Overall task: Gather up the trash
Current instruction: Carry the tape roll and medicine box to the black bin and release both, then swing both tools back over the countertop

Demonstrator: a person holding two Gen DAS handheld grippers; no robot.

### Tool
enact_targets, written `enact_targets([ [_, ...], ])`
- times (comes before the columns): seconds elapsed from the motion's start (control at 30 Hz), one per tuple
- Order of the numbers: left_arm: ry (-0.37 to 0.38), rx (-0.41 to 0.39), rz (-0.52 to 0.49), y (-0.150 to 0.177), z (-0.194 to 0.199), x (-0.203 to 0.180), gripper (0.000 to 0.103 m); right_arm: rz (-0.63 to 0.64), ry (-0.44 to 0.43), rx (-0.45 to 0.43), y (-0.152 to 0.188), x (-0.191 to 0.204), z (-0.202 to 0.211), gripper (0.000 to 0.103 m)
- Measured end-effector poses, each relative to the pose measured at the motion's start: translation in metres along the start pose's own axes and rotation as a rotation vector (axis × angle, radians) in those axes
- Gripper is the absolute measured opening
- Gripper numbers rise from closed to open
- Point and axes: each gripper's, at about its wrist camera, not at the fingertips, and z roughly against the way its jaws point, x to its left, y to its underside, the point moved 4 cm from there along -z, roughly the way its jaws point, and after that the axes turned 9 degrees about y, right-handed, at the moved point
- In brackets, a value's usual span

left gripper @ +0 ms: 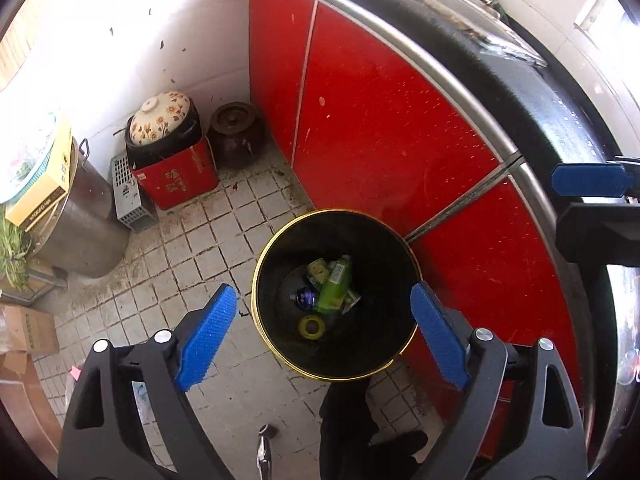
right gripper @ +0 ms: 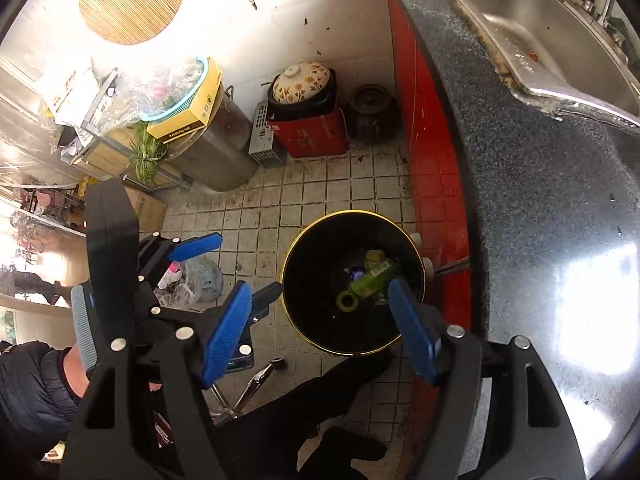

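Note:
A black trash bin with a gold rim point(left gripper: 280, 356) stands on the tiled floor beside the red cabinet; it also shows in the right wrist view point(right gripper: 304, 328). Inside lie a green bottle point(left gripper: 336, 286), a purple item point(left gripper: 305, 297), a yellow-green tape roll point(left gripper: 312, 326) and small cartons. My left gripper point(left gripper: 324, 332) is open and empty, high above the bin. My right gripper point(right gripper: 320, 328) is open and empty above the bin too. The left gripper point(right gripper: 224, 264) shows at the left of the right wrist view. A right gripper fingertip point(left gripper: 588, 180) shows at the left wrist view's right edge.
Red cabinet doors point(left gripper: 380, 112) run under a dark stone counter point(right gripper: 540, 200) with a steel sink point(right gripper: 540, 40). At the back wall stand a floral-lidded pot on a red box point(left gripper: 168, 152), a brown jar point(left gripper: 236, 132) and a steel drum point(left gripper: 88, 220). A plastic bag point(right gripper: 196, 280) lies on the floor.

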Motion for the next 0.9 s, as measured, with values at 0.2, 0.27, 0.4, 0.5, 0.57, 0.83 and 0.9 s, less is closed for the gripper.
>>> enact_targets([
  [0.2,-0.021,-0.033,-0.070,-0.018,0.027,-0.029,0.093,-0.034,-0.002,-0.080,0.013,-0.011,0.049,0.082],
  [0.27,-0.031,-0.044,-0.097,-0.026,0.038,-0.040,0.096,-0.063,0.016,-0.128,0.022,-0.022,0.076,0.087],
  [0.4,-0.006,-0.068,-0.198,-0.044,0.059,-0.087,0.096,-0.175,0.086,-0.232,0.055,-0.059,0.137,0.092],
  [0.5,0.050,-0.091,-0.314,-0.055,0.073,-0.143,0.096,-0.288,0.154,-0.287,0.091,-0.092,0.179,0.092],
  [0.57,0.107,-0.094,-0.391,-0.057,0.078,-0.189,0.096,-0.379,0.217,-0.325,0.126,-0.117,0.209,0.092],
  [0.83,0.332,-0.049,-0.758,-0.007,0.082,-0.393,0.096,-0.746,0.470,-0.412,0.293,-0.202,0.304,0.092],
  [0.9,0.386,-0.037,-0.813,0.012,0.083,-0.432,0.096,-0.825,0.514,-0.422,0.334,-0.215,0.320,0.092],
])
